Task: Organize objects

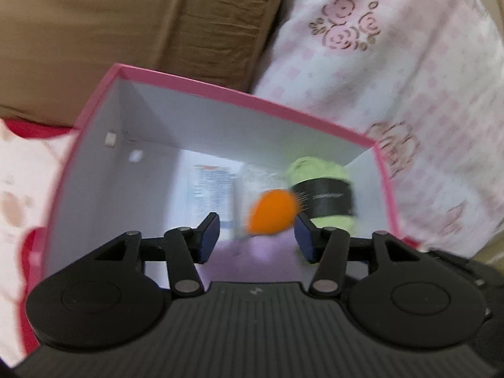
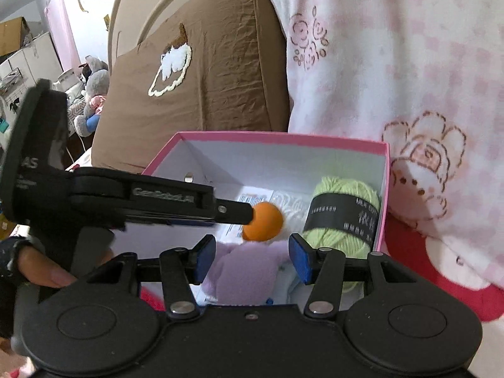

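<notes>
A pink box (image 1: 252,97) (image 2: 283,137) with white inside walls lies open on the bed. In it are a green yarn skein (image 1: 324,198) (image 2: 343,217) with a black band, a white printed packet (image 1: 211,195) (image 2: 252,197) and a lilac fluffy thing (image 1: 249,258) (image 2: 249,271). A blurred orange egg-shaped ball (image 1: 272,212) (image 2: 263,222) hangs over the box, just past the tips of my left gripper (image 1: 256,236) (image 2: 245,212). That gripper's jaws stand apart; the ball is near the right pad only. My right gripper (image 2: 252,260) is open above the lilac thing.
A brown pillow (image 1: 141,31) (image 2: 204,78) leans behind the box, and a pink-and-white blanket (image 1: 393,78) (image 2: 409,63) rises to its right. Plush toys (image 2: 91,78) and shelves stand beyond the bed at the left. A hand (image 2: 41,264) holds the left gripper.
</notes>
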